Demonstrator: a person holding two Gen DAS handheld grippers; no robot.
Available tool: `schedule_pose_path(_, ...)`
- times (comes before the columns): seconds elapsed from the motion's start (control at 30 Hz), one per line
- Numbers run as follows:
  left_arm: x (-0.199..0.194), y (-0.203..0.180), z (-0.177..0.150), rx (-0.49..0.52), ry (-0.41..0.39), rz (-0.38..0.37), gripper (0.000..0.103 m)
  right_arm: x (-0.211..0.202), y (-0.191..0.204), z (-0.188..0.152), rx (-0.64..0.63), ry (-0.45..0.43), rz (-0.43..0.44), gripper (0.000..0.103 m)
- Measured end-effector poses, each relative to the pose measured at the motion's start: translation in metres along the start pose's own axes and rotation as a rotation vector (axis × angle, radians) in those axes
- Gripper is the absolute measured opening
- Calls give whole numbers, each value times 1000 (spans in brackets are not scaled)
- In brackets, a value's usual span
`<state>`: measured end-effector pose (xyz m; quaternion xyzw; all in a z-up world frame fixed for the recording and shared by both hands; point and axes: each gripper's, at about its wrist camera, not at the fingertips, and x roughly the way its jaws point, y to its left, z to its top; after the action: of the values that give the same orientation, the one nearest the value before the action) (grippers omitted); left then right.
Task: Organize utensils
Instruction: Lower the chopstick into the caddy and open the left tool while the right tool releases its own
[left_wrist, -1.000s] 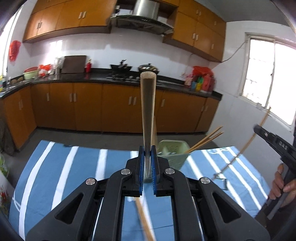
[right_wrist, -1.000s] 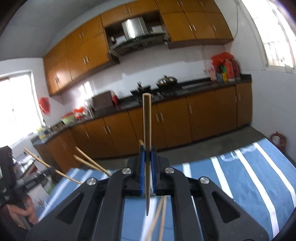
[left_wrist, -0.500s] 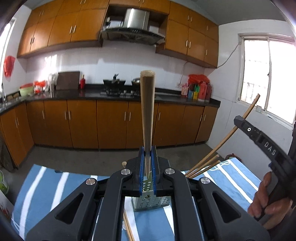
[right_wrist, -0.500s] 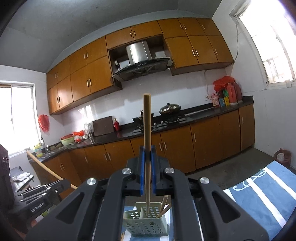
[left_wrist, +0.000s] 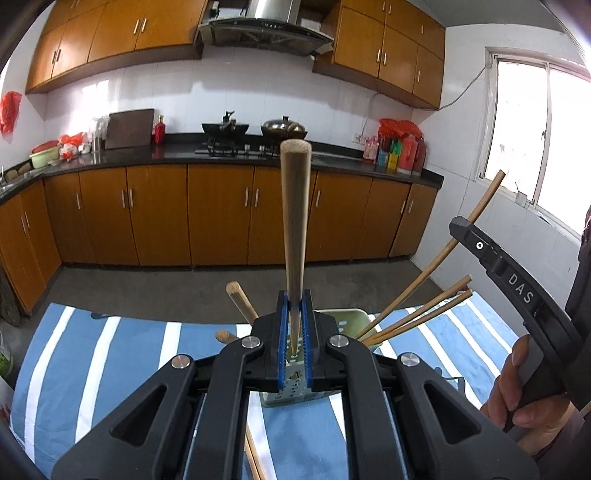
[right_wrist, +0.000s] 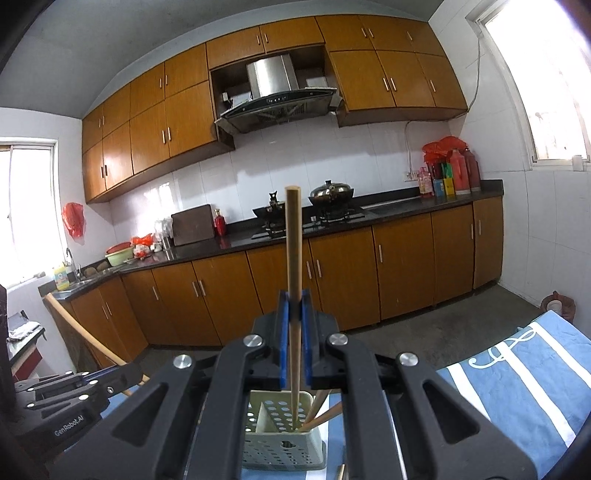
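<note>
Your right tongs (right_wrist: 294, 347) clamp a chopstick (right_wrist: 294, 258) upright, tip already down inside the caddy (right_wrist: 282, 435), in the compartment holding other sticks. Left tongs (left_wrist: 294, 347) clamp a second chopstick (left_wrist: 294, 229), poised just above the same caddy. Step in hand looks like the drop-in. Next: let the right one go first, then lower the left stick straight into an open slot. Caddy stands on the striped bench (left_wrist: 110, 354); a loose stick lies near it. Kitchen cabinets (right_wrist: 369, 269) behind.
</note>
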<state>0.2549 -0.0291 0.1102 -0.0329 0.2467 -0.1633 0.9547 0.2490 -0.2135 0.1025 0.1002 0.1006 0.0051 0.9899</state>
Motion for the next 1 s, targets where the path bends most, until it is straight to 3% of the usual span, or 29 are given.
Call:
schedule_pose_path(0.17, 7, 4, 0, -24, 29, 1, 8, 5, -1, -5, 12, 41, 14, 12)
schedule_pose_path(0.27, 3, 6, 1, -32, 22, 5, 9, 1, 0, -8, 7, 37, 9, 32)
schedule_pose_path(0.37, 0, 7, 6, -40, 8, 9, 23, -3, -1, -8, 9, 36, 10, 33)
schedule_pose_path(0.53, -13, 5, 8, -38, -24, 21, 31, -17, -3, -4, 3, 17, 6, 35)
schedule_pose_path(0.8, -41, 7, 8, -63, -70, 29, 32, -56, -15, -6, -9, 4, -11, 36)
schedule_pose_path(1.0, -70, 18, -20, -67, -73, 53, 32, -90, -40, -35, 4, 58, -45, 36)
